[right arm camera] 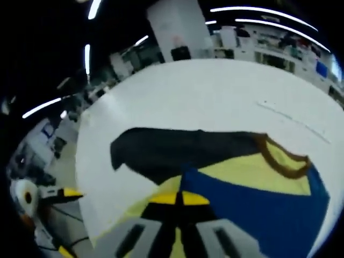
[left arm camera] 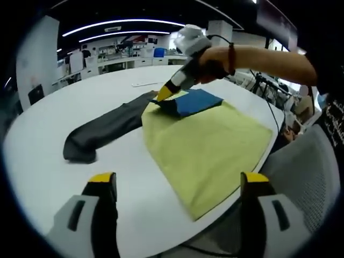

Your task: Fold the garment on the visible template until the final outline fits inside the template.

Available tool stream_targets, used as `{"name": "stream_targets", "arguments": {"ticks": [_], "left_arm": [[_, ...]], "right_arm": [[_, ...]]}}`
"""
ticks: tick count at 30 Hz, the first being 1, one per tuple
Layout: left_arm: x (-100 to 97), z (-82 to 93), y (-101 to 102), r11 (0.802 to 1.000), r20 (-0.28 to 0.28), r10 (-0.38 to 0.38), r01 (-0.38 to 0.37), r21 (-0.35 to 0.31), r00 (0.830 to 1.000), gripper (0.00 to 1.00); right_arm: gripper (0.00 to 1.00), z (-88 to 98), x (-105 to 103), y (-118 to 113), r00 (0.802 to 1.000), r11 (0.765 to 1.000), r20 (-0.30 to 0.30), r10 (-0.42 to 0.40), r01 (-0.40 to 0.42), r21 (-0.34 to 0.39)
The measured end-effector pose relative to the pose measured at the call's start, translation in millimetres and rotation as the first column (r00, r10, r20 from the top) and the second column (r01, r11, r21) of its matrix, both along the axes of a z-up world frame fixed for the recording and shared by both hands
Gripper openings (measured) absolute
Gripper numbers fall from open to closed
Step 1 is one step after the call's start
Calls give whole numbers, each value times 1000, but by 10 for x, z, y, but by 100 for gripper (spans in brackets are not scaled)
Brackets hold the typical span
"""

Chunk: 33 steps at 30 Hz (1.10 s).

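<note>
Right gripper [left arm camera: 163,95], held by a hand [left arm camera: 215,63], clamped shut on the blue fold of the garment [left arm camera: 194,101] at the far corner of the yellow template [left arm camera: 209,148]. Dark sleeve [left arm camera: 102,131] trailing off the template onto the white table [left arm camera: 70,97]. Left gripper [left arm camera: 180,185] low and near, jaws apart, gripping nothing.

A yellow rectangular fabric template [left arm camera: 209,148] is laid on the round white table [left arm camera: 64,107], reaching its near edge; a blue folded garment part [left arm camera: 194,102] is set on the template's far corner; a dark grey garment part [left arm camera: 107,129] is extended leftward off the template onto the table.
</note>
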<state>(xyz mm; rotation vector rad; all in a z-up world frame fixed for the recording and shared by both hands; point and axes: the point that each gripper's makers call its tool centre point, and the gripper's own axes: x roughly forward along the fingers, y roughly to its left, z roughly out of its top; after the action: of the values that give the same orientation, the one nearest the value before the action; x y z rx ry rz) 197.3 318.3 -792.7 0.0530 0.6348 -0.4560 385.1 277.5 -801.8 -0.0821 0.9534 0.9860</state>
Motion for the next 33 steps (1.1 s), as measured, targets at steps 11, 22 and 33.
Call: {"name": "stream_targets", "arguments": {"ticks": [11,22,33], "left_arm": [[17,8,-22,1000,-4,13,-13,-4,1000,99],[35,-13,58,1000,-4,26,-26,5,1000,99],[77,-6,95,999,-2,33,-33,-1,999,99]], "right_arm": [[29,-5,82,-149,997,998,73,39,-36,-47],[65,73,252,-538,990,999,143,-16,22,-44],[73,136,355,-1045,983,994,155,-98,104,-28]]}}
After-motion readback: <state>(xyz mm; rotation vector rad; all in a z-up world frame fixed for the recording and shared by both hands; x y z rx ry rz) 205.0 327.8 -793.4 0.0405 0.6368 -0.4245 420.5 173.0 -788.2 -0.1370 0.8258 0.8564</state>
